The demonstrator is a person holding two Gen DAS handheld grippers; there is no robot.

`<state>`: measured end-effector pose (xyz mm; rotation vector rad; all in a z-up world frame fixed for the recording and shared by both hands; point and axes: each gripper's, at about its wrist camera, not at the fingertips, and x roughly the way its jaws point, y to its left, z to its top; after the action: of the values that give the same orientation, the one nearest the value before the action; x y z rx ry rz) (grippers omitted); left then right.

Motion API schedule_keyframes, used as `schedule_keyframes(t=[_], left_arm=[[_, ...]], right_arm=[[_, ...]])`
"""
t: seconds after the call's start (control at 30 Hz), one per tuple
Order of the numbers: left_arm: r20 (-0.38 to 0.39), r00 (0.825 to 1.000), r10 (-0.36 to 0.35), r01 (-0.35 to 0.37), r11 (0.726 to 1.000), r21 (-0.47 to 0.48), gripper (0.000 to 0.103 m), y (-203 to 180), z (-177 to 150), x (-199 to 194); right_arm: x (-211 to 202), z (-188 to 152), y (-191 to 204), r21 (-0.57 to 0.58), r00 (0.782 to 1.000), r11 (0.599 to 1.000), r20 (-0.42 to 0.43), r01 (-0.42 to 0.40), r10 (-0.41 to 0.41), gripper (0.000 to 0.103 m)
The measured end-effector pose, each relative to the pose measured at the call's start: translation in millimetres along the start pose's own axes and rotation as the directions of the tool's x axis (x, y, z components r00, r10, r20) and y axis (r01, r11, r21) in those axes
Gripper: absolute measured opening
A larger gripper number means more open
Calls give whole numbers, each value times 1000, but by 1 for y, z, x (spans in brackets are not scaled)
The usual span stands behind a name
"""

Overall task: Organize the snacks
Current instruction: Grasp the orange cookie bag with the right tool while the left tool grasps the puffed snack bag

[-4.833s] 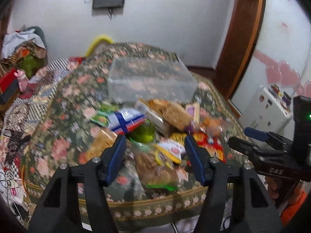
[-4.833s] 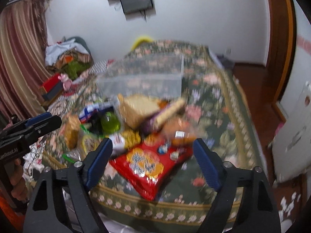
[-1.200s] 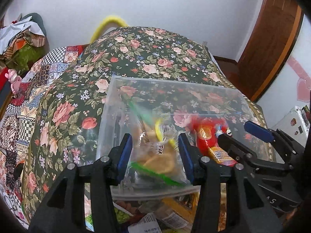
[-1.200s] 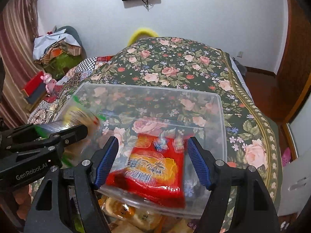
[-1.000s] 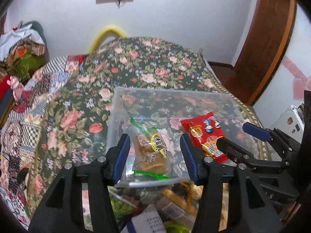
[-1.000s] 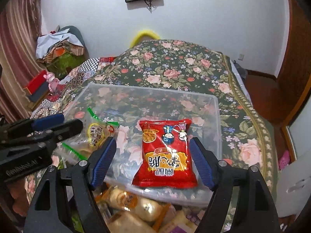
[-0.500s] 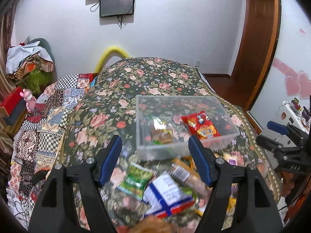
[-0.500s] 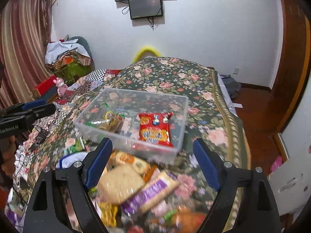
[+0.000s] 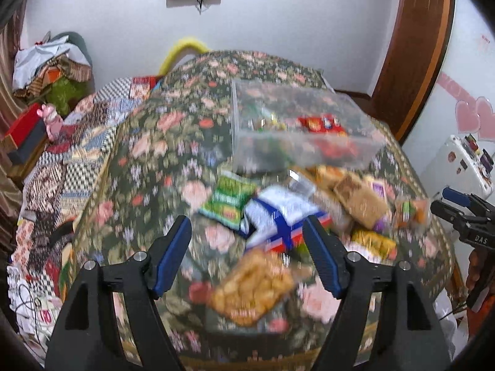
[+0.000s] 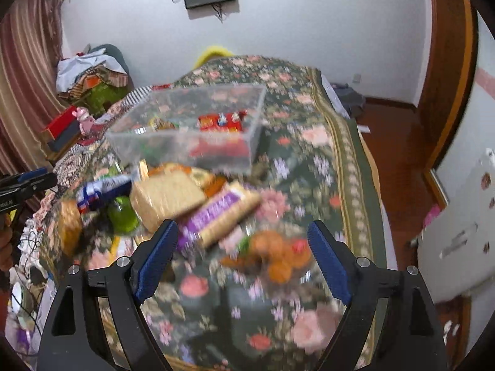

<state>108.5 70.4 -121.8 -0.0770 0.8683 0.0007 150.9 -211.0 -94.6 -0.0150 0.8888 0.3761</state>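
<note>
Judging by the blurred views, little is done: a red packet [image 10: 220,122] and seemingly one more are seen in the far clear bin [image 9: 309,148]. Near it, loose snacks [image 9: 278,216] remain, with left gripper [image 9: 247,259] and right gripper [image 10: 243,262] spread, empty.

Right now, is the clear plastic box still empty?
No, the clear plastic box already holds a red snack packet and another small bag.

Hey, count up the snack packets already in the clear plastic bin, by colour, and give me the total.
Red packet: 1
Clear bag with yellow and green trim: 1
Total in the clear bin: 2, though motion blur could hide something small.
</note>
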Motion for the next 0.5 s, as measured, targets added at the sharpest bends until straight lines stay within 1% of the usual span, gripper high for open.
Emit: schedule_keyframes(t=[0.13,0.2,0.23,0.37,0.43,0.5], left_arm=[[-7,1000,0,1,1000,7,75,-3,-22,0],[-1,1000,-6,6,1000,15,86,-5,-31,0],[-1,1000,-5,5,1000,22,87,-6,-36,2],[-28,999,21,-20,998,62,88,-11,-49,14],[-47,998,32,-30,998,55,88,-10,-52,23],[-66,997,28,-26,999,30,88,-6,-53,31]], right_arm=[[7,-17,-6,19,999,1000,-45,5,-4,84],[12,-21,-7,20,998,1000,-65,10,-9,84],[15,-23,-8,19,997,1000,-74,14,-13,84],[32,-23,-11,22,994,999,-105,47,-44,84],[39,-24,-14,28,990,995,-112,92,-88,89],[44,-24,-18,41,987,993,-117,112,-107,95]])
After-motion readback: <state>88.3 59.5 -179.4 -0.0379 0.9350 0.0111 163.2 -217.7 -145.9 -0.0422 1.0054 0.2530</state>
